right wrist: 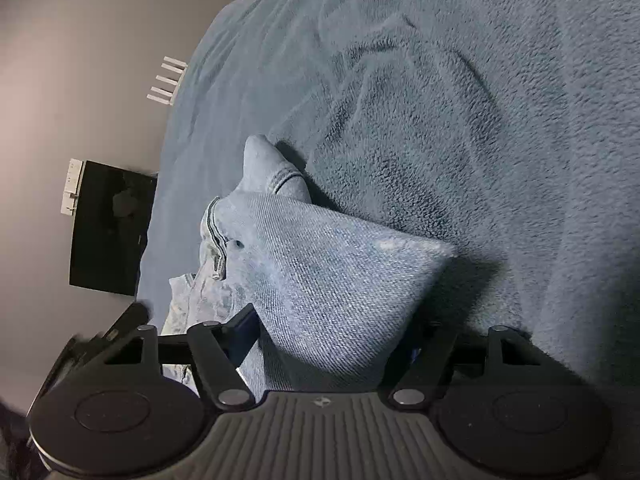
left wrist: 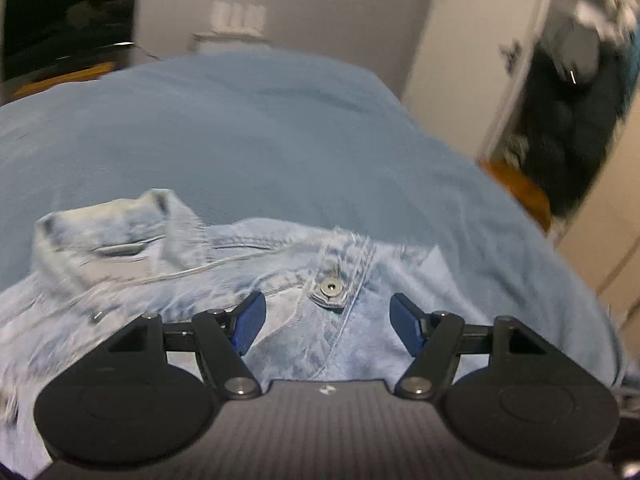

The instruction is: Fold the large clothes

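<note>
My left gripper [left wrist: 327, 322] gaping, empty over denim jacket [left wrist: 248, 280]; right gripper [right wrist: 332, 344] wide, fold between, grip unclear; heavy stiff denim, pinch seams

A bed covered by a blue fleece blanket [right wrist: 460, 100] carries a pale denim jacket [left wrist: 224, 280].
</note>
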{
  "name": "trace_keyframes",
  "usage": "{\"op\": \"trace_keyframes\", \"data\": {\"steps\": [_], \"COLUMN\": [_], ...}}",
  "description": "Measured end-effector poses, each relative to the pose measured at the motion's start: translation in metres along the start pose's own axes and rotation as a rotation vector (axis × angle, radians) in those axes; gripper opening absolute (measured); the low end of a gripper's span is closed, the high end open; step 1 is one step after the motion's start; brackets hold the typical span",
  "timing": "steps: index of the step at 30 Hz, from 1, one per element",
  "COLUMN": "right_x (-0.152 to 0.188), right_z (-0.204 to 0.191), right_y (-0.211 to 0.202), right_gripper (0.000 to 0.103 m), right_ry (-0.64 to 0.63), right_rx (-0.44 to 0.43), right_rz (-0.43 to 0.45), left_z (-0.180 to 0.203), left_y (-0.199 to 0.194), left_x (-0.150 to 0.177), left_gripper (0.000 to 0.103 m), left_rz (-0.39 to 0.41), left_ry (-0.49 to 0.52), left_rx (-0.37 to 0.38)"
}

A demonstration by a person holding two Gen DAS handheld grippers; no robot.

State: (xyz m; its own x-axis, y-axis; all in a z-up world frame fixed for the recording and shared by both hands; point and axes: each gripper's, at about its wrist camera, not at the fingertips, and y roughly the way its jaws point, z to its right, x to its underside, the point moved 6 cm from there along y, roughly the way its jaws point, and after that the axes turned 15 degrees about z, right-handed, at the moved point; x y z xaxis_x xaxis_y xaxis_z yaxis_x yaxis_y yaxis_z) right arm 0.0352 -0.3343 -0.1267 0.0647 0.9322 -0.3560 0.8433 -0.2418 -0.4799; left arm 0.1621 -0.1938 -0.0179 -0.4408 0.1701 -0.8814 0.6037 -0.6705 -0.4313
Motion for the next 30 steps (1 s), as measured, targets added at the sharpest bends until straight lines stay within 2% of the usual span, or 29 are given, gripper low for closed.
{"op": "trace_keyframes", "data": {"steps": [2, 8, 10, 11, 13, 14, 16, 17, 19, 20, 21, 23, 24, 26, 30], "right_x": [0.001, 0.003, 0.003, 0.003, 0.003, 0.003, 0.001, 0.001, 0.0, 0.0, 0.0, 0.0, 0.001, 0.001, 0.0], "right_z": [-0.002, -0.004, -0.005, -0.005, -0.006, -0.006, -0.005, -0.005, -0.002, -0.003, -0.004, -0.004, -0.004, -0.005, -0.002], "right_y": [0.004, 0.019, 0.023, 0.025, 0.028, 0.029, 0.03, 0.031, 0.032, 0.032, 0.033, 0.032, 0.033, 0.033, 0.03], "right_gripper": [0.074, 0.078, 0.079, 0.079, 0.079, 0.079, 0.079, 0.079, 0.079, 0.081, 0.082, 0.083, 0.082, 0.081, 0.08], "right_ry": [-0.007, 0.012, 0.015, 0.015, 0.013, 0.013, 0.015, 0.016, 0.014, 0.016, 0.017, 0.011, 0.009, 0.008, 0.011], "right_rx": [-0.003, -0.008, -0.009, -0.01, -0.012, -0.012, -0.014, -0.015, -0.017, -0.022, -0.025, -0.023, -0.02, -0.019, -0.018], "right_rz": [-0.004, -0.026, -0.033, -0.035, -0.038, -0.039, -0.041, -0.041, -0.041, -0.04, -0.038, -0.037, -0.036, -0.036, -0.034], "left_z": [0.001, -0.012, -0.016, -0.017, -0.016, -0.013, -0.009, -0.007, -0.01, -0.012, -0.01, -0.002, 0.002, 0.006, -0.02], "left_y": [0.015, 0.038, 0.039, 0.039, 0.037, 0.036, 0.034, 0.032, 0.029, 0.031, 0.035, 0.05, 0.056, 0.055, 0.03], "left_x": [0.004, 0.022, 0.026, 0.027, 0.028, 0.028, 0.024, 0.018, 0.0, -0.006, -0.005, 0.014, 0.023, 0.03, 0.018], "left_gripper": [0.068, 0.065, 0.055, 0.039, 0.024, 0.007, 0.002, 0.002, 0.002, 0.002, 0.002, 0.004, 0.01, 0.017, 0.042], "left_rz": [-0.043, -0.15, -0.164, -0.18, -0.184, -0.184, -0.162, -0.11, -0.003, 0.021, 0.013, -0.081, -0.118, -0.102, -0.019], "left_ry": [0.05, 0.175, 0.185, 0.179, 0.194, 0.21, 0.269, 0.304, 0.268, 0.237, 0.254, 0.383, 0.441, 0.505, 0.368], "left_rx": [0.029, 0.031, 0.068, 0.099, 0.129, 0.158, 0.157, 0.122, 0.073, 0.056, 0.038, 0.0, -0.016, -0.051, -0.121]}}
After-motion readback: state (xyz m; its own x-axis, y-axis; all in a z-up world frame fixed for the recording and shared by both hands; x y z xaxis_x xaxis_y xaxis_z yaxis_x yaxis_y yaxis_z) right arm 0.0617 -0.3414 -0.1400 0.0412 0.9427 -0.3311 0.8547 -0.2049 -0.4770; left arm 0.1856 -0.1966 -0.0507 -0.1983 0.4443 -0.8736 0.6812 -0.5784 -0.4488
